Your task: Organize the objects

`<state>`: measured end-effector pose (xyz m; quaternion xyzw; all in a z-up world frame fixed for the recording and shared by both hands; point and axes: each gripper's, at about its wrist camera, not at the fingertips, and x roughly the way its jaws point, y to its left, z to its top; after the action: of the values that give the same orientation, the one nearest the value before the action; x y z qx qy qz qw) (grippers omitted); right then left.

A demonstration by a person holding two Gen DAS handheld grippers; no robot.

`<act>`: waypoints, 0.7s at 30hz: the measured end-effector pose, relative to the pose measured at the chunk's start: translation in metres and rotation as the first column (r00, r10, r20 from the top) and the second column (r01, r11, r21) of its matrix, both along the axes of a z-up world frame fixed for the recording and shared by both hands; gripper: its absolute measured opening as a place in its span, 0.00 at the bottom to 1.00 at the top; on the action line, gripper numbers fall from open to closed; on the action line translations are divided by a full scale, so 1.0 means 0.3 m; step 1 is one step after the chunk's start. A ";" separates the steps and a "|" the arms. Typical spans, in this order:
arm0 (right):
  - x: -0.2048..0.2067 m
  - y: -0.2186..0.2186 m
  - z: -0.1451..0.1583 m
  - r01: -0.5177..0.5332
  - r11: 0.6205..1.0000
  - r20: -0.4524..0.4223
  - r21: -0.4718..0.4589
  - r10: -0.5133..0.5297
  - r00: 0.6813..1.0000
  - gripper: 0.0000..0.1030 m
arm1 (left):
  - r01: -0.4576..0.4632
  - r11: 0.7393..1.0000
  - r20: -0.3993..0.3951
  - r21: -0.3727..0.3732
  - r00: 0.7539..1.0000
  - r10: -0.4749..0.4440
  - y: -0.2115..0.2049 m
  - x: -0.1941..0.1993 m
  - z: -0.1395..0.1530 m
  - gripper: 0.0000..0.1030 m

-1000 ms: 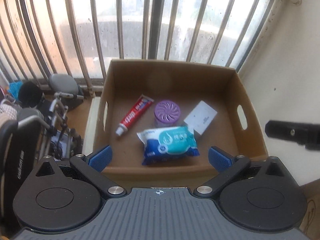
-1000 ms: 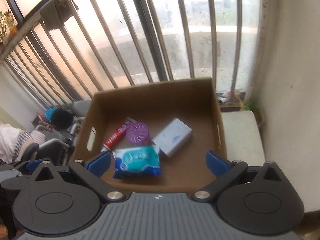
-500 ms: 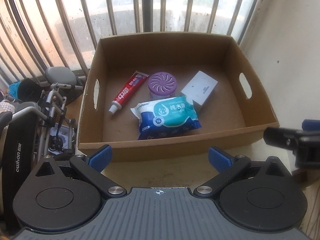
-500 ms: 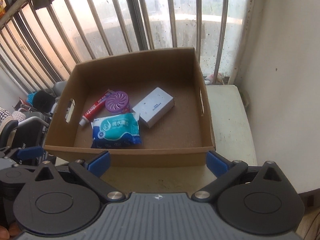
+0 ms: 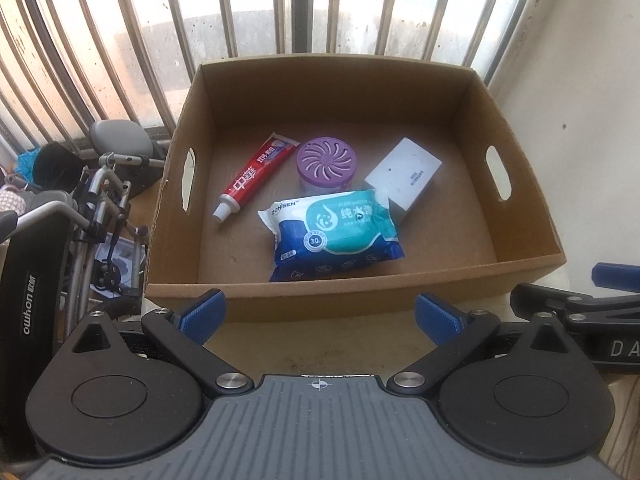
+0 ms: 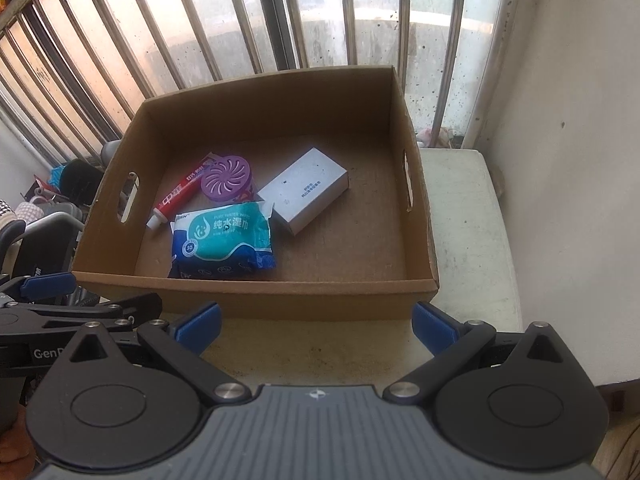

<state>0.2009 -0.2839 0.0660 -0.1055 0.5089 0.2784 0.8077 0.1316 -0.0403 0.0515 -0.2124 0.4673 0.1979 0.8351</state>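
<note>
**Operator:** Checking status: where do the items and both tools stand?

**Technician:** All four items lie inside the cardboard box [image 5: 520, 256], which sits on the desk [image 6: 460, 216]. Toothpaste tube [image 5: 256, 178] lies far left; purple round container [image 5: 326, 162] is just right of it; white box [image 5: 404, 178] is right of that; wipes pack [image 5: 334, 234] lies nearest, touching the white box. The left gripper [image 5: 318, 316] and right gripper [image 6: 316, 322] both hover just short of the near wall, fingers spread wide, holding nothing.

**Operator:** How should the next pick be executed?

**Technician:** The target is not yet evident. My recommendation: clear the near wall from above before descending. The wipes pack is soft, so close the fingers across its short side. Avoid dragging the white box, which abuts it. The tube lies flat; grip across its width.

**Operator:** Any legible markings?

**Technician:** The wipes pack reads "ZONSEN", "PURE WATER" and "30", plus Chinese characters. The tube carries white Chinese characters on red. A black object [image 5: 30, 320] left of the desk reads "auhon". The white box print is too small to read.
</note>
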 end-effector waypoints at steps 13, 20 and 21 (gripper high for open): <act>0.043 0.008 -0.016 -0.030 0.999 -0.002 -0.022 0.030 1.000 1.00 | -0.012 1.000 -0.014 -0.003 1.000 0.012 0.004 0.026 0.003 0.98; 0.047 0.010 -0.016 -0.049 0.998 0.003 -0.028 0.049 0.999 1.00 | -0.019 1.000 -0.011 0.002 1.000 0.019 0.001 0.027 0.004 0.98; 0.048 0.010 -0.016 -0.050 0.998 0.003 -0.030 0.050 0.999 1.00 | -0.019 1.000 -0.010 0.007 1.000 0.019 -0.002 0.027 0.006 0.98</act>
<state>0.2152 -0.2809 0.0611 -0.1309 0.5086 0.2909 0.7998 0.1398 -0.0408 0.0532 -0.2128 0.4688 0.2084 0.8316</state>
